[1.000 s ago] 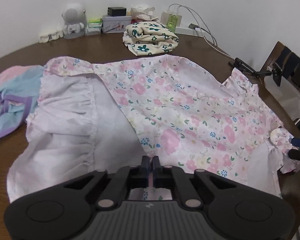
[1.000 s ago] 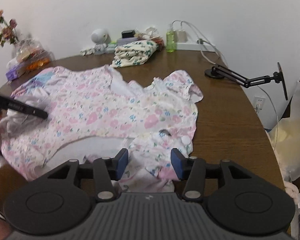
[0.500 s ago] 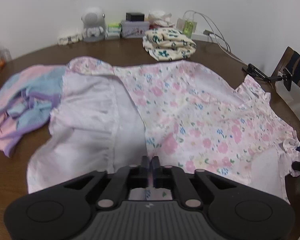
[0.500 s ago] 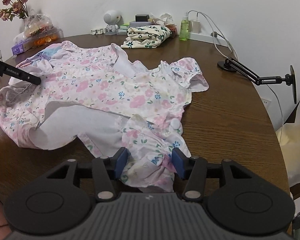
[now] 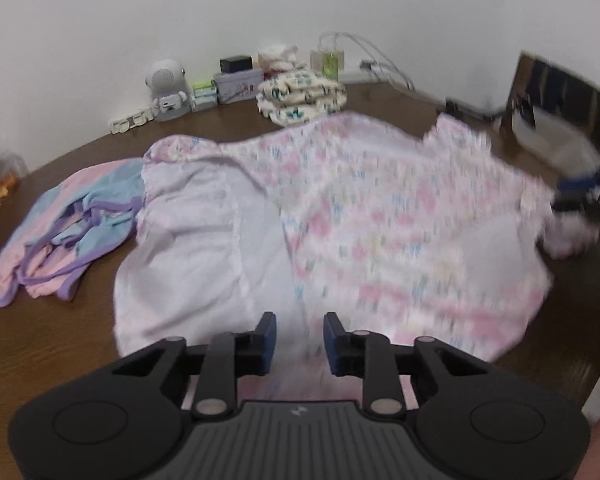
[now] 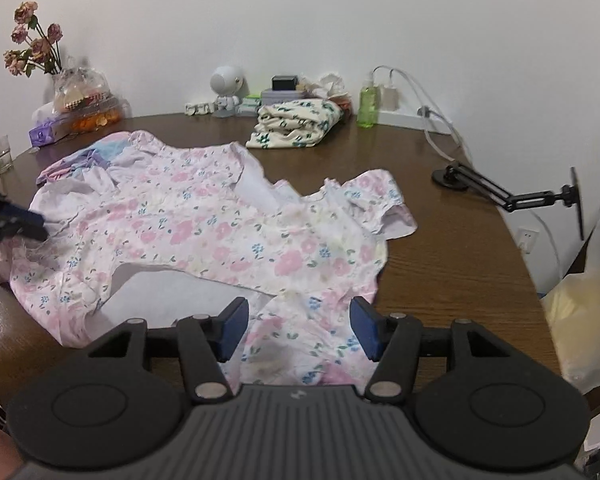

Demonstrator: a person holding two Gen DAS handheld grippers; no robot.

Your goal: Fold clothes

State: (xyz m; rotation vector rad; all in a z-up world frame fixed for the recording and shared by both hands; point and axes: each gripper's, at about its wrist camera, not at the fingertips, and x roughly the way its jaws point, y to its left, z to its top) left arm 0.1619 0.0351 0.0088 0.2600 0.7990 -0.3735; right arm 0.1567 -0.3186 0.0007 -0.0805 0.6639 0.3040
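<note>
- The table (image 6: pixel 452 248) is carrying the dress (image 6: pixel 204 232), which is lying spread, partly folded, white lining showing.
- The dress is hanging close to the near edge, so a careless pull could be dragging it off or undoing the fold.
- The right gripper (image 6: pixel 299 330) is standing wide, the sleeve lying loose between its jaws, unpinched.
- The left gripper (image 5: pixel 299 342) is opening, narrow so far, the hem lying below its gap, apparently being released.
</note>
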